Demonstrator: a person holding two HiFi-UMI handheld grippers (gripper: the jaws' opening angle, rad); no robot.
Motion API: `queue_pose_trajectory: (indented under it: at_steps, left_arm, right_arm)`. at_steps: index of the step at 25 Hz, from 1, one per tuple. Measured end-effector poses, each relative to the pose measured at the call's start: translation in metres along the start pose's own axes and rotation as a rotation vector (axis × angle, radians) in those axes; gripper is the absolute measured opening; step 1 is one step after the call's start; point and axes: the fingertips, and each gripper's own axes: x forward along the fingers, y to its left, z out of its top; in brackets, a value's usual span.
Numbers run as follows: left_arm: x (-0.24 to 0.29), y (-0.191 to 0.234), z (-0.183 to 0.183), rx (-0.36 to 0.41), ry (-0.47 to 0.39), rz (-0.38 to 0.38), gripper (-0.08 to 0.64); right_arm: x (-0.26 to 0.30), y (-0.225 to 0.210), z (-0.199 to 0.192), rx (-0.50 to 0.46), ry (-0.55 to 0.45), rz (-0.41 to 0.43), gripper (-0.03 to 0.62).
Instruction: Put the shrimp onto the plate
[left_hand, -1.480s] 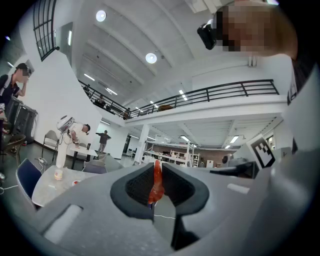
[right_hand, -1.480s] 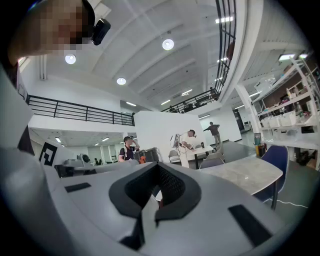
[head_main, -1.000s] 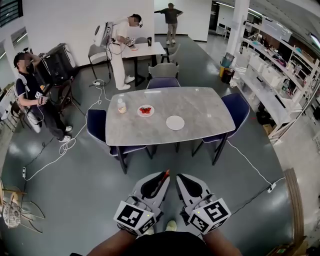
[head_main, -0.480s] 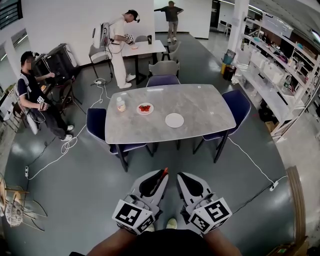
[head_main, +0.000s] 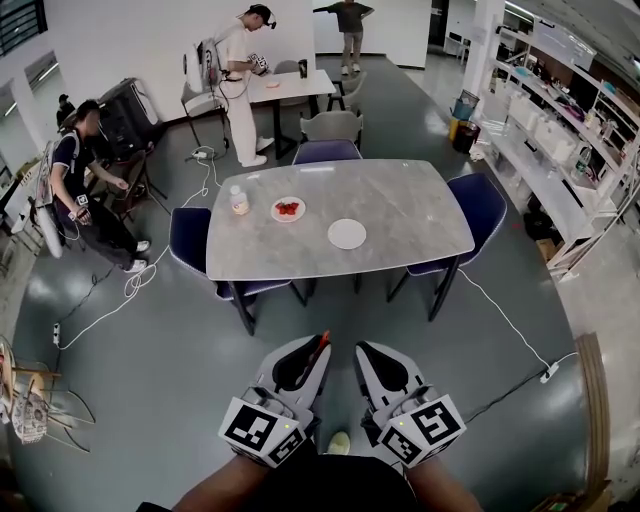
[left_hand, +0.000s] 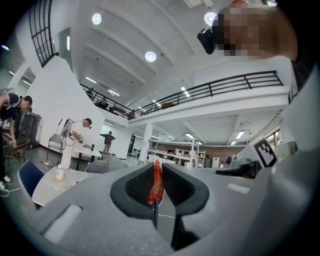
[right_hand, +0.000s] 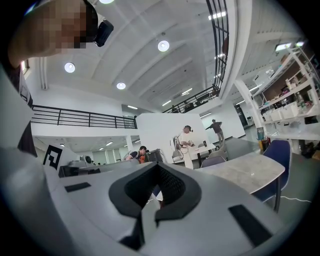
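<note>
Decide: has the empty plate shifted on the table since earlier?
No. The empty plate keeps its place on the table, right of the dish holding red food.

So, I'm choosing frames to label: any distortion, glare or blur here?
Head view: sharp, edges fisheye-bent, faint light sheen on the floor. Left gripper view: black vignette, nearby shrimp slightly soft. Right gripper view: same vignette, ceiling lamps blown out.

1. The table (head_main: 400, 200) is showing a smooth, grey, stone-like top.
2. The floor (head_main: 150, 340) is gleaming, glossy grey.
3. The left gripper (left_hand: 156, 167) and right gripper (right_hand: 157, 166) are showing matt grey plastic shells and dark ribbed pads (left_hand: 137, 187).
4. The shrimp (left_hand: 156, 182) is looking glossy.
</note>
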Motion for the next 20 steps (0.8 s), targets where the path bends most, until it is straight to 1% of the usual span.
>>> queue_pose_trajectory:
  at_steps: [8, 15, 20]
  left_arm:
    - [0.032, 0.009, -0.007, 0.002, 0.015, -0.015, 0.057]
    - [0.078, 0.050, -0.013, -0.007, 0.016, -0.045, 0.057]
    - [0.117, 0.093, -0.015, -0.019, 0.027, -0.070, 0.057]
  right_arm:
    - [0.016, -0.028, 0.003, 0.013, 0.004, -0.014, 0.000]
    - [0.061, -0.062, 0.007, 0.004, 0.006, -0.043, 0.000]
    - [0.109, -0.092, 0.010, 0.011, 0.018, -0.077, 0.000]
